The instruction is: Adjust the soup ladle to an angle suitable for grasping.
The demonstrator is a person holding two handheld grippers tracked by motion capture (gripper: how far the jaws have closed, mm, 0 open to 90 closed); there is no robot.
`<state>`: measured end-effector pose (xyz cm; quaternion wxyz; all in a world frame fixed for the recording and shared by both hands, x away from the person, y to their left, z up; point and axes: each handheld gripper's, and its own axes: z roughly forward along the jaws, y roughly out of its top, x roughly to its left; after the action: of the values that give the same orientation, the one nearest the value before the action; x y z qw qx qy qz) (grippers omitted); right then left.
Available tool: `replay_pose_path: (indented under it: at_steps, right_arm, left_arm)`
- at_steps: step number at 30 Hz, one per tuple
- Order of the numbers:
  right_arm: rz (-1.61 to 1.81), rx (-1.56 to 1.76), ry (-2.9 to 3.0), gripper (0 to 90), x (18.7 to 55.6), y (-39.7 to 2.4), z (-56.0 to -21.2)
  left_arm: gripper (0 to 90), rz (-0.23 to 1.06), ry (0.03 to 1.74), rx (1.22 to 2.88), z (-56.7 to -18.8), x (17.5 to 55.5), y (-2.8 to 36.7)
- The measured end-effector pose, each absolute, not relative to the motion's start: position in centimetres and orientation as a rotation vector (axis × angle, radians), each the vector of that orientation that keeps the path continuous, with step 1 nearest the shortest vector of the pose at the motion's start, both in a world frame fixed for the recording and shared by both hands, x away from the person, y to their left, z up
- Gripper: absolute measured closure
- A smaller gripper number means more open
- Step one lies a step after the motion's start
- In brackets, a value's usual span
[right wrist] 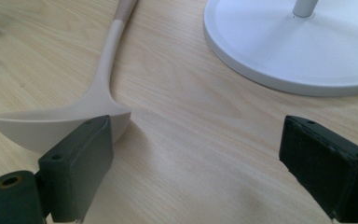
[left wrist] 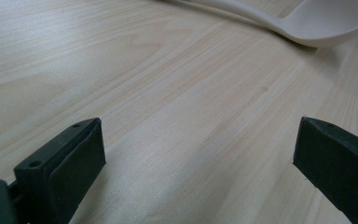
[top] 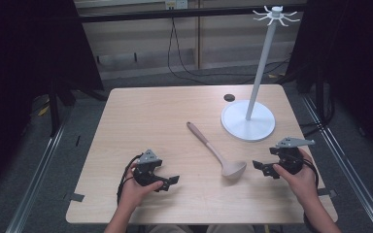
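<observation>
A beige ladle lies on the wooden table, its bowl toward the front and its brownish handle end pointing back left. My left gripper rests low on the table at the front left, open, with bare wood between its jaws; the ladle bowl lies beyond them. My right gripper sits just right of the bowl, open and holding nothing. In the right gripper view the ladle bowl is partly behind the left jaw.
A white stand with a round base, a tall pole and hooks at its top stands at the back right; its base lies just ahead of my right gripper. A small black disc lies near the table's far edge.
</observation>
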<state>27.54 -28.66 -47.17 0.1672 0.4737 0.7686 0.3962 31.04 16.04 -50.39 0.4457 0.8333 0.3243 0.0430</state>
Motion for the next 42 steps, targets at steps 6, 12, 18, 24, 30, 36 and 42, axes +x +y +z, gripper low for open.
replay_pose_path:
  at_steps: [6,12,18,24,30,36,42]
  right_arm:
    - [1.112,1.321,2.185,9.9,27.6,-28.3,-46.8]
    - [1.105,1.313,2.204,10.1,27.6,-27.7,-46.6]
    - [1.096,1.29,2.227,10.4,28.0,-27.2,-46.2]
    - [1.102,1.292,2.255,10.8,28.5,-26.3,-45.7]
    - [1.096,1.266,2.273,11.4,29.1,-25.5,-45.0]
    - [1.106,1.266,2.301,12.9,30.2,-24.0,-44.6]
    - [1.074,1.26,2.342,13.3,31.3,-22.6,-43.9]
  left_arm:
    - [1.9,0.116,0.804,2.05,-50.3,30.9,16.2]
    - [1.9,0.115,0.801,2.056,-50.3,30.9,16.1]
    - [1.9,0.113,0.794,2.054,-50.2,30.9,16.0]
    - [1.9,0.113,0.8,2.043,-50.1,30.8,16.2]
    - [1.9,0.113,0.802,2.045,-50.1,30.8,16.1]
    - [1.9,0.111,0.803,2.04,-50.1,30.8,16.2]
    - [1.9,0.111,0.803,2.041,-50.1,30.8,16.2]
